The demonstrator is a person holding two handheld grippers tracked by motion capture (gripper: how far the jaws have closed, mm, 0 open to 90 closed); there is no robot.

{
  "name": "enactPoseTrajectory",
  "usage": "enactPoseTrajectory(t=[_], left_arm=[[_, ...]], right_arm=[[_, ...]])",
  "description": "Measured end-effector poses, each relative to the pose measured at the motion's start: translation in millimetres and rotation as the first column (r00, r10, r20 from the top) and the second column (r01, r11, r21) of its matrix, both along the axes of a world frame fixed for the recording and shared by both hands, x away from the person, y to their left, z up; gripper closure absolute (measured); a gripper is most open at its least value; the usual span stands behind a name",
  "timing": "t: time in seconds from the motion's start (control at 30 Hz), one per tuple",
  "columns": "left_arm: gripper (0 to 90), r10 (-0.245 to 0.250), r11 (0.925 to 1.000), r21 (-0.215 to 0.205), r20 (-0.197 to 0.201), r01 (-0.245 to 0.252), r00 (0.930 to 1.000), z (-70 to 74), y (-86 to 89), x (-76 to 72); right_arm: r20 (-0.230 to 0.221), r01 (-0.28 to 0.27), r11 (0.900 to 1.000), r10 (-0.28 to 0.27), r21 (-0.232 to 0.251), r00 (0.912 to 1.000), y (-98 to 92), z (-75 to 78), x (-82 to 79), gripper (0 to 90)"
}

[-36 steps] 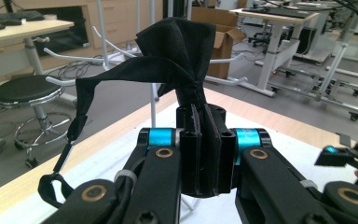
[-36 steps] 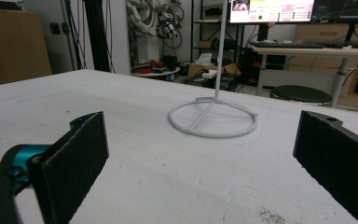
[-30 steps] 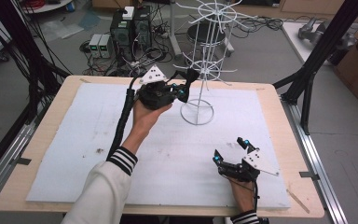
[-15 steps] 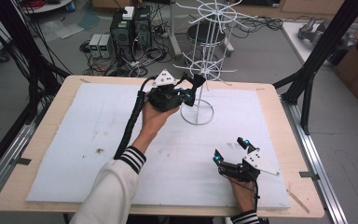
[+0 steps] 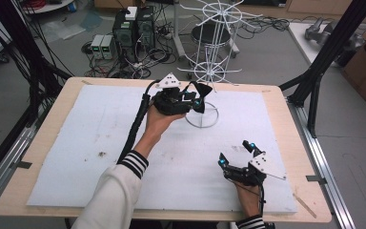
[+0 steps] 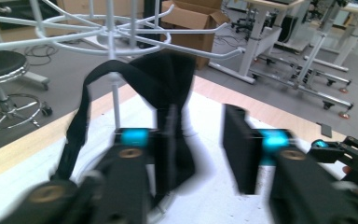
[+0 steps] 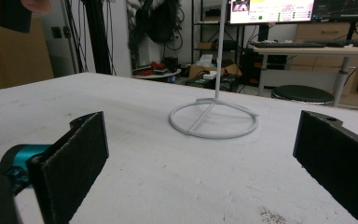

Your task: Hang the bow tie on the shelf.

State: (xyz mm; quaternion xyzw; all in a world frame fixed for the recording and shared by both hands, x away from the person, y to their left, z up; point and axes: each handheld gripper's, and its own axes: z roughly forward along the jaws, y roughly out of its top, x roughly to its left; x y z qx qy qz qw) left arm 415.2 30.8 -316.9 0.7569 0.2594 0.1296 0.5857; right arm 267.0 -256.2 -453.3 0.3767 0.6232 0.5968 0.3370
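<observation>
left gripper (image 5: 196,98), table 12 o'clock: jaws apart, limp black fabric strap (image 6: 168,93) apparently draped over one; soft, light; hook loop on white wire rack (image 5: 209,57). right gripper (image 5: 236,153) wide, empty.

Overhead view; two low jaw-level views

The left gripper (image 6: 193,144) has its two black jaws parted, with a black cloth item with a strap (image 6: 168,88) draped against the left jaw, rising toward the hooks of a white wire rack (image 6: 107,32). Below lies the white table mat (image 6: 205,112). The other gripper (image 6: 349,156) sits at the far right edge.
</observation>
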Motion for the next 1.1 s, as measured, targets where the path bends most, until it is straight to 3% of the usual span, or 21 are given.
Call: enactPoseTrajectory(t=[0.07,0.17,0.23,0.27,0.43,0.63,0.73,0.87,0.97,1.03,1.1], left_arm=[[43.1,0.007,1.0,-0.003,-0.017,-0.007,0.9998,-3.3,3.2,-0.5],[32.9,0.004,1.0,-0.002,-0.037,-0.004,0.9993,-10.3,9.3,-2.6],[23.8,0.008,0.9999,0.009,-0.082,-0.007,0.9966,-14.9,13.8,-3.5],[20.3,0.003,1.0,0.009,-0.083,-0.002,0.9965,-17.7,16.8,-4.5],[14.6,0.014,0.9999,-0.001,0.006,-0.014,0.9999,-27.6,37.8,-19.0],[10.4,0.047,0.9986,-0.028,0.119,-0.044,0.9917,-42.8,75.7,-47.0],[9.8,0.067,0.9975,-0.032,0.142,-0.063,0.9876,-53.2,96.0,-59.2],[9.8,0.111,0.9937,-0.005,0.158,-0.112,0.9811,-69.2,129.2,-75.5],[9.8,0.173,0.9847,-0.012,0.174,-0.174,0.9694,-83.4,158.8,-88.0],[9.8,0.241,0.9701,-0.016,0.197,-0.242,0.9505,-95.4,179.6,-96.6],[9.8,0.302,0.953,-0.047,0.207,-0.299,0.9304,-107.5,199.3,-105.1]], right_arm=[[0.002,0.0,1.0,0.0,-0.002,1.0,-0.1,-0.1,-0.1,2.2],[0.003,-0.001,1.0,0.001,-0.003,1.0,-0.1,-0.2,-0.4,2.2],[0.008,0.0,1.0,0.0,-0.001,1.0,-0.2,-0.1,-0.4,2.2],[0.006,0.001,1.0,-0.001,0.002,1.0,0.1,-0.2,-0.9,2.2],[0.014,0.001,1.0,-0.001,-0.003,0.9999,-0.3,-0.2,-0.8,2.2],[0.014,0.002,1.0,-0.002,-0.004,0.9999,-0.1,-0.3,-0.9,2.1],[0.01,0.003,1.0,-0.003,-0.007,1.0,0.2,-0.2,-1.2,2.2],[0.01,0.004,1.0,-0.004,-0.008,0.9999,0.7,-0.2,-0.9,2.2],[0.007,0.007,1.0,-0.007,-0.015,1.0,1.0,0.0,-0.6,2.2],[0.003,0.008,1.0,-0.008,-0.016,1.0,1.1,0.1,-0.6,2.2],[0.002,0.01,1.0,-0.01,-0.011,1.0,0.9,0.1,0.0,2.2]])
